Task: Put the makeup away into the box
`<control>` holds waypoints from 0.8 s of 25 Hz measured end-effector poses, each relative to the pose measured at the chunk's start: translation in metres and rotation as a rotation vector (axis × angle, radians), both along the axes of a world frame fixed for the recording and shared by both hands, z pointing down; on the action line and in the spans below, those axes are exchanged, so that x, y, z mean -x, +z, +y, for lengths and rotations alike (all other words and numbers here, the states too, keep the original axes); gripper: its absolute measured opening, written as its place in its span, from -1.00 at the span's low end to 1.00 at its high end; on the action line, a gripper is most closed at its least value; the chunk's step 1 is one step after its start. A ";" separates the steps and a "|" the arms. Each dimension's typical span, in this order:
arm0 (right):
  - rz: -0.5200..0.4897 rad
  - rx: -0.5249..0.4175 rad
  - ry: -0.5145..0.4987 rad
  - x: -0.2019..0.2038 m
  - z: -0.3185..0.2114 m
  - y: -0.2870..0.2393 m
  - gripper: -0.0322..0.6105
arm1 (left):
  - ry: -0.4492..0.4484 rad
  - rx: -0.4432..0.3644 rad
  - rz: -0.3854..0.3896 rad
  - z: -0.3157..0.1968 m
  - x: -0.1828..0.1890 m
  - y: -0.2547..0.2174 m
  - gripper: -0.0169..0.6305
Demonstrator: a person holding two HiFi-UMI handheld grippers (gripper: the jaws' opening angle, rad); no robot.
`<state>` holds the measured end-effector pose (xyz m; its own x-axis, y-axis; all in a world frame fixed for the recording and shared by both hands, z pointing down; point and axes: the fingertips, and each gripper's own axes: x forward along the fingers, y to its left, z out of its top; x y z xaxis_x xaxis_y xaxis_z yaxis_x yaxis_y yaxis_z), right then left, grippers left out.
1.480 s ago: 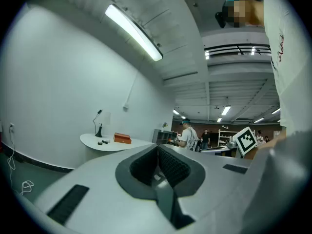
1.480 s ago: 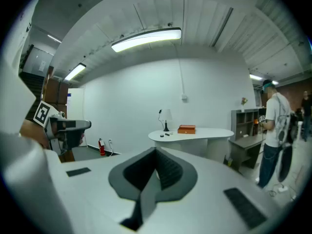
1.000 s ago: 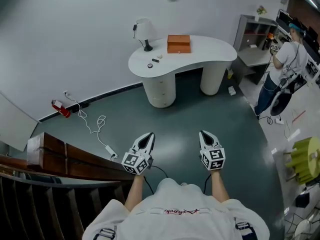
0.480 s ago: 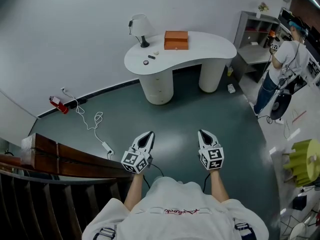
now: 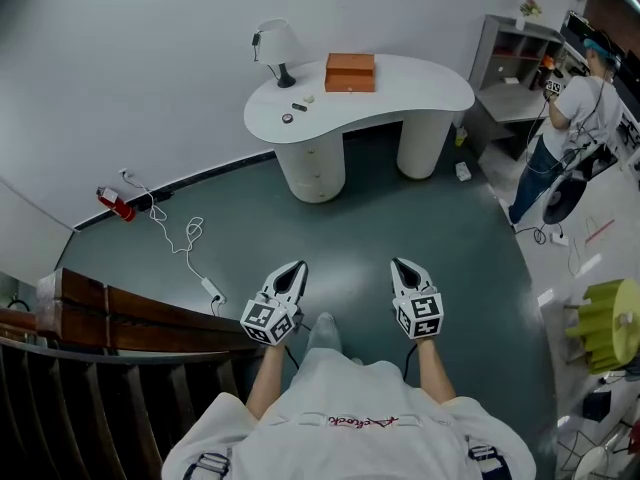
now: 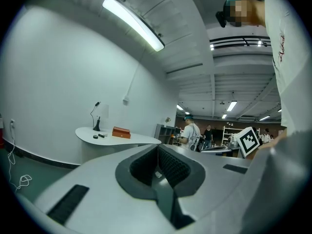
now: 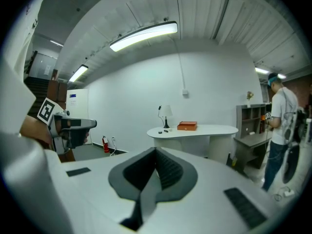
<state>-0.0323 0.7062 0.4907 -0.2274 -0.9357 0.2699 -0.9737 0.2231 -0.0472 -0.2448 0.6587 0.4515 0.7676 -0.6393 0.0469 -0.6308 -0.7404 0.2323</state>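
Makeup bits (image 5: 288,118) lie on the far desk (image 5: 420,93), near the orange box (image 5: 350,72). Left gripper (image 5: 291,271) and right gripper (image 5: 405,267) are held low, jaws closed on nothing, likely because the desk is out of reach.

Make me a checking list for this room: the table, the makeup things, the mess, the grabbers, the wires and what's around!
Surface: white curved table, far across the floor, mostly bare.
Job's things: orange box on the table, looks closed; small makeup items lie left of it, apart from it.
Clutter: lamp beside the items.
Grippers: left gripper and right gripper both shut, fingers empty, far from the table.
Cables: white cable loose on the floor near the wall.
Surroundings: a person at grey shelves; wooden railing at left.
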 end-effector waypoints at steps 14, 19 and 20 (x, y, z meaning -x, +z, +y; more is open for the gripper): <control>0.010 0.001 0.048 -0.042 -0.079 0.011 -0.84 | 0.013 -0.025 -0.001 -0.097 -0.032 0.006 -0.91; 0.025 -0.002 0.047 -0.046 -0.148 0.010 -0.84 | 0.023 -0.019 0.012 -0.167 -0.041 0.009 -0.91; 0.026 -0.001 0.048 -0.048 -0.161 0.009 -0.84 | 0.028 -0.018 0.013 -0.180 -0.045 0.008 -0.91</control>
<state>0.0156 0.5453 0.4994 -0.1754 -0.9455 0.2743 -0.9841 0.1763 -0.0216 -0.2001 0.4785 0.4597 0.7859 -0.6178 0.0261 -0.6065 -0.7620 0.2269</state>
